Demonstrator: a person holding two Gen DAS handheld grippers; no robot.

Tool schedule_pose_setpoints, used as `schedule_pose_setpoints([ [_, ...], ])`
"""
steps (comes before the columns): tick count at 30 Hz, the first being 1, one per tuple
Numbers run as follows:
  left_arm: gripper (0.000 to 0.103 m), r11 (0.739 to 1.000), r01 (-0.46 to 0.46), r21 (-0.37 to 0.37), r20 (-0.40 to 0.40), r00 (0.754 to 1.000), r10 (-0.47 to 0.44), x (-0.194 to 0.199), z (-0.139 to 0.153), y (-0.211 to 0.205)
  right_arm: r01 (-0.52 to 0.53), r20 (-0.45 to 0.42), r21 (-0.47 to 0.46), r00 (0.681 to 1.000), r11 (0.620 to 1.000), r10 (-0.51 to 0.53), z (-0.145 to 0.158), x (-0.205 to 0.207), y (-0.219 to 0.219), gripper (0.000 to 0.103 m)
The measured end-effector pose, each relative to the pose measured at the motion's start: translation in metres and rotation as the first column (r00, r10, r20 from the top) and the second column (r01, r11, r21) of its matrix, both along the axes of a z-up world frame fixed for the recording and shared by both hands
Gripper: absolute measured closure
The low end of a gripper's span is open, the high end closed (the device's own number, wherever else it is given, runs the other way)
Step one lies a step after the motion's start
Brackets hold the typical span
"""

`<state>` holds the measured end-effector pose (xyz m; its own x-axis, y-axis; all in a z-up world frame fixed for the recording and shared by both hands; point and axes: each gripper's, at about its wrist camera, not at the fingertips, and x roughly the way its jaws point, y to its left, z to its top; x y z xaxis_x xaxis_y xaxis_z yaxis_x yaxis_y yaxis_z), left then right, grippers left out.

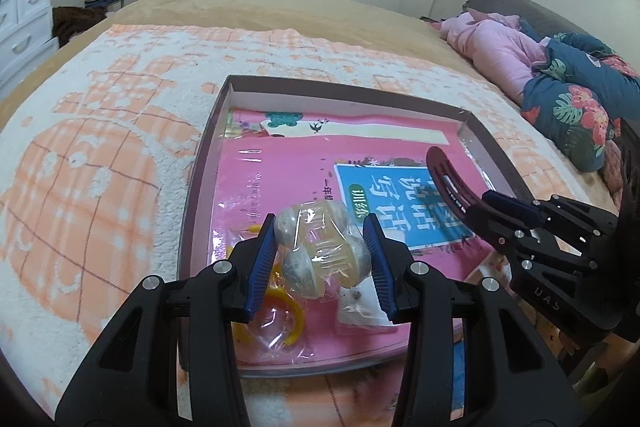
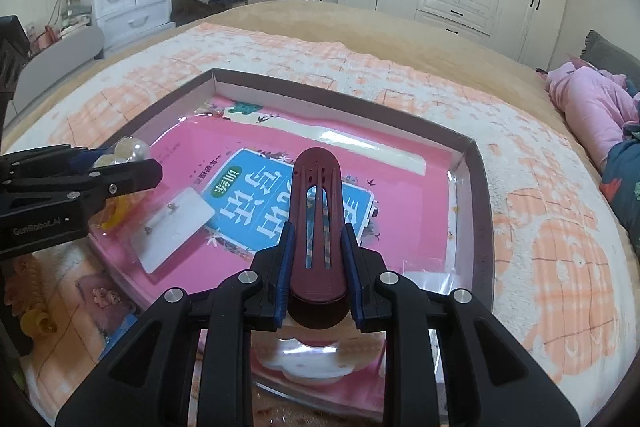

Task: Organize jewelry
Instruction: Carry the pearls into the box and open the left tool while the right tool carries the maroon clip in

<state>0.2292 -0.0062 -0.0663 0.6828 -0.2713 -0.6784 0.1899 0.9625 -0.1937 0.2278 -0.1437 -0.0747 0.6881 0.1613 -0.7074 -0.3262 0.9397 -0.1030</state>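
My left gripper is shut on a clear bag of big pale yellow beads, held just above the near left part of a shallow box. Under the bag lie a yellow bangle in plastic and a small white earring card. My right gripper is shut on a dark red hair clip that sticks out forward over the box. The right wrist view also shows the left gripper with the beads, the earring card and the bangle.
The box rests on a white-and-orange blanket on a bed and is lined with a pink book. A yellow hair claw and a white flower-shaped piece in plastic lie near the front. Pink and floral bedding is piled at the right.
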Motion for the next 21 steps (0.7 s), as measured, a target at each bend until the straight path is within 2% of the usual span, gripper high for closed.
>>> schedule_pose_setpoints([
  [6,0.068,1.000,0.004,0.001,-0.013,1.000,-0.004,0.002,-0.002,0.000,0.018,-0.016,0.005,1.000,1.000,-0.018,-0.001,0.006,0.000,0.080],
  [11,0.068,1.000,0.009,0.005,-0.016,1.000,-0.009,0.003,-0.003,-0.001,0.042,-0.043,0.069,0.998,0.997,-0.039,-0.002,0.011,-0.008,0.080],
  [19,0.068,1.000,0.018,0.004,-0.014,1.000,-0.018,0.002,-0.003,-0.003,0.047,-0.035,0.108,0.998,0.993,-0.044,0.000,0.004,-0.017,0.079],
  [21,0.068,1.000,0.018,0.004,-0.014,1.000,-0.018,0.002,-0.003,-0.003,0.050,-0.025,0.115,0.999,0.992,-0.048,0.002,0.000,-0.019,0.074],
])
